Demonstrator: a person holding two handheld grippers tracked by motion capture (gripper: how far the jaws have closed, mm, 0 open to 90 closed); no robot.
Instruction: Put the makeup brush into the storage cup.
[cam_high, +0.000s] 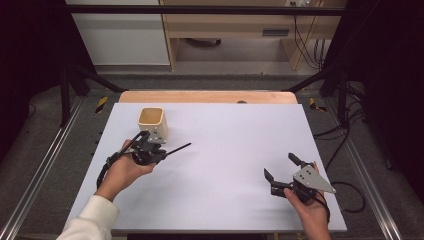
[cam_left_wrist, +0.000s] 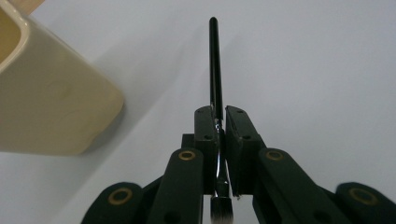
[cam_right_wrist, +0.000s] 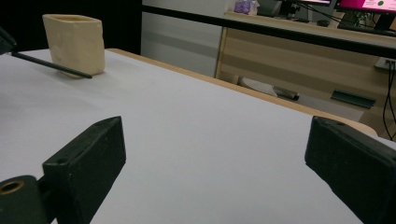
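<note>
The left gripper (cam_left_wrist: 219, 122) is clamped on a slim black brush (cam_left_wrist: 215, 65), handle pointing away, the cream cup (cam_high: 151, 121) just beside it; the right gripper (cam_high: 283, 167) gapes empty.

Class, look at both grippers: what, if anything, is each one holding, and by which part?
The left gripper is shut on a black brush, clamped on its handle just above the bristles, the long end pointing forward. The right gripper is open and holds nothing.
</note>
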